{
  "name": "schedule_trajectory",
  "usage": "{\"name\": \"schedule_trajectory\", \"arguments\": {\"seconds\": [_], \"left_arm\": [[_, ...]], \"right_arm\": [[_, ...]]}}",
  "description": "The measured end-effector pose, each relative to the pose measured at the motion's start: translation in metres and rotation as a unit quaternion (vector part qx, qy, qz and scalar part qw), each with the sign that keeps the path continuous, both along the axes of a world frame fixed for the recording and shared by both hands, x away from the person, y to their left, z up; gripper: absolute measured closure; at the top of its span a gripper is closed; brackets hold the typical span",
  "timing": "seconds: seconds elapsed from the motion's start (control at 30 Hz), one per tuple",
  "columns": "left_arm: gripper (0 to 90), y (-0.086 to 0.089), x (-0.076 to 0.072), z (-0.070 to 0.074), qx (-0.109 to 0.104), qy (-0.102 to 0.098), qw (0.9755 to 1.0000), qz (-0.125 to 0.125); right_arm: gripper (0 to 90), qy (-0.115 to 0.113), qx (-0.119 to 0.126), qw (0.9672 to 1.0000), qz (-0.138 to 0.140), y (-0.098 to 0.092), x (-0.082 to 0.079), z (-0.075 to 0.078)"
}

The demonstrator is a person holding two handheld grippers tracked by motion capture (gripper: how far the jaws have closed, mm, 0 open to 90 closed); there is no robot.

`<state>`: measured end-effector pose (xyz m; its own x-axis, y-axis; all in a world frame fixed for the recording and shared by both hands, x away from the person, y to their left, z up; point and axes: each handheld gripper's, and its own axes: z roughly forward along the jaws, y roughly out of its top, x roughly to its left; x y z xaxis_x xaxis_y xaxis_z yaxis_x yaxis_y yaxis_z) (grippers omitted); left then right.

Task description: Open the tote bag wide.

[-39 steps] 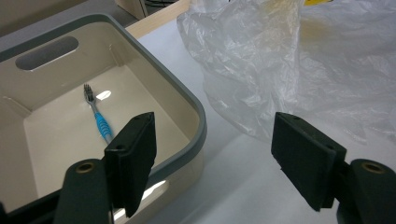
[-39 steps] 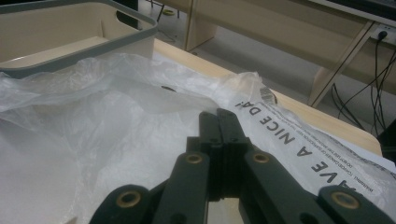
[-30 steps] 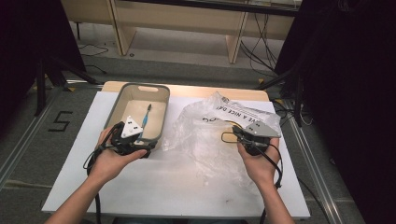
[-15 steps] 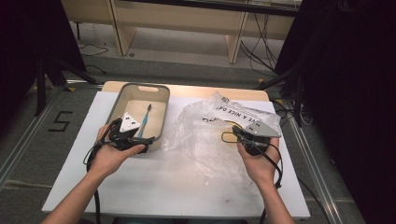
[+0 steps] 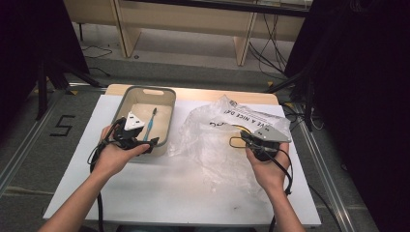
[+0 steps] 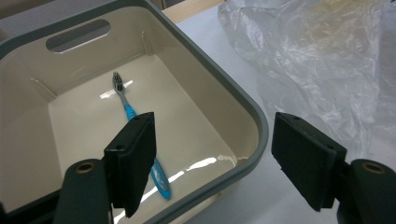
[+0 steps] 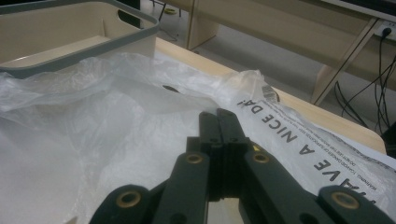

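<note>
Lying flat on the floor of the bin (image 5: 167, 128), a blue-handled toothbrush (image 5: 150, 124) points its bristle head toward the far wall with the slot handle; in the left gripper view the toothbrush (image 6: 140, 142) runs diagonally, its lower handle partly hidden behind one jaw. Left gripper (image 5: 145, 143) hovers at the bin's near right corner, jaws spread wide, one over the bin's inside and one outside the grey rim (image 6: 261, 126), pads touching nothing. Bin is cream inside, grey-edged, standing on the white table (image 5: 159, 188) at left.

To the right, well apart from the brush, a crumpled clear plastic bag (image 5: 217, 145) lies spread on the table, black lettering on its far edge. Right gripper (image 5: 244, 140) rests on the bag's right side, jaws clenched together; in the right gripper view the tips (image 7: 219, 116) meet over the bag (image 7: 93, 140), though whether film is pinched between them cannot be told.
</note>
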<state>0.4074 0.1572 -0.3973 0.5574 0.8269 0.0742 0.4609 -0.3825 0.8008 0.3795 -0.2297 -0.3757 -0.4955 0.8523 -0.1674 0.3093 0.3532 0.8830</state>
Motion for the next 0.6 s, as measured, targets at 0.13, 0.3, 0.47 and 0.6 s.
{"name": "schedule_trajectory", "arguments": {"seconds": [0.13, 0.3, 0.47, 0.6], "left_arm": [[30.8, -0.001, 0.007, 0.001, 0.001, 0.004, 1.0000, 0.004], [30.8, -0.003, 0.014, 0.000, 0.011, 0.009, 0.9999, 0.007], [30.8, -0.003, 0.025, -0.001, 0.014, 0.017, 0.9996, 0.019], [30.9, -0.001, 0.032, -0.001, 0.018, 0.023, 0.9993, 0.025]], "right_arm": [[90.0, 0.000, 0.000, 1.0000, 0.000, 0.000, 0.000, 0.000], [90.0, 0.002, 0.002, 1.0000, 0.001, -0.001, 0.000, 0.000], [90.0, 0.002, 0.001, 1.0000, 0.002, 0.000, 0.000, -0.001], [90.0, 0.001, 0.002, 1.0000, 0.002, 0.000, 0.000, 0.000]]}}
